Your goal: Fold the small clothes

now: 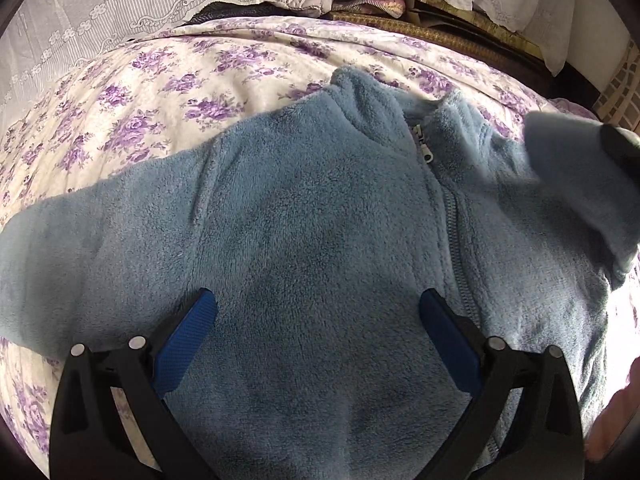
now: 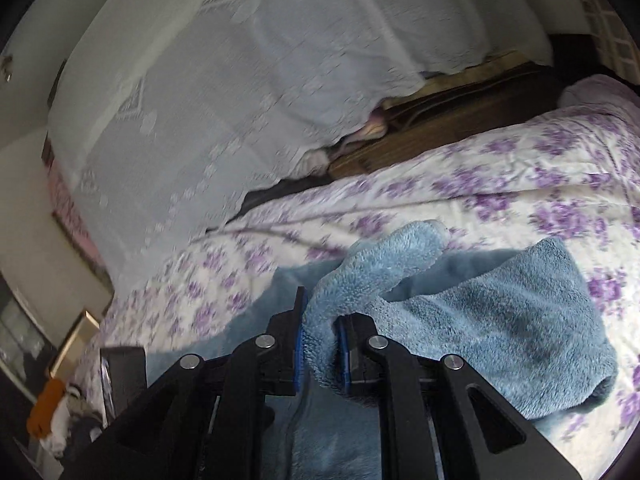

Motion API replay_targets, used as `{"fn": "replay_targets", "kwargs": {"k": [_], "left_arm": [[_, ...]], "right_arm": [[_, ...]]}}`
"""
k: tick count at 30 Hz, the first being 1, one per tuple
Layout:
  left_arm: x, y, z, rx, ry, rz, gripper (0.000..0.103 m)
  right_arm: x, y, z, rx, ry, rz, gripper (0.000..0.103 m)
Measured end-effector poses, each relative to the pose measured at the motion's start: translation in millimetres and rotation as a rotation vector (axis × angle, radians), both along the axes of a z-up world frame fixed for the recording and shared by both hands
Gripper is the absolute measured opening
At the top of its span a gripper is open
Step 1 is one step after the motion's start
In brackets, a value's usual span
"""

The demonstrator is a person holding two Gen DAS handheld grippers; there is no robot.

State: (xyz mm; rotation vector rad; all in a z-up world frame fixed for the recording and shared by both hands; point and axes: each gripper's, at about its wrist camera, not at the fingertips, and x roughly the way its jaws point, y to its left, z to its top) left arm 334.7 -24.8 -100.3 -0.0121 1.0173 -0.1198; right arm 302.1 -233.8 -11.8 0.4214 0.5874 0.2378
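A floral bedspread [image 1: 168, 92], white with purple roses, covers the bed and carries the task garment. A white lace curtain [image 1: 80, 12] hangs beyond it at 11 o'clock in the left wrist view. The blue fleece jacket [image 1: 312, 216] lies front-up and spread flat on the bedspread, filling the middle of that view; its long axis runs from 6 o'clock at the hem to 12 o'clock at the collar, with the zipper [image 1: 427, 154] closed and the collar pointing toward the curtain. One sleeve extends toward 9 o'clock. The left gripper [image 1: 318, 320] hovers over the jacket's chest, its blue-padded fingers [image 1: 180, 344] spread wide apart with fleece visible between them but not pinched. The right gripper [image 2: 320, 348] is clamped tight on the other sleeve [image 2: 460, 320], which is lifted off the bedspread; the cuff [image 2: 404, 248] curls up toward 12 o'clock above its fingertips.
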Motion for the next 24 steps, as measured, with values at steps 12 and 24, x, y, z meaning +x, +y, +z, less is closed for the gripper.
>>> {"fn": "replay_targets", "kwargs": {"k": [12, 24], "left_arm": [[1, 0, -1, -0.007, 0.007, 0.005, 0.099], [1, -5, 4, -0.004, -0.005, 0.004, 0.099]], "right_arm": [[5, 56, -14, -0.139, 0.113, 0.197, 0.066], [-12, -38, 15, -0.160, 0.069, -0.162, 0.048]]}}
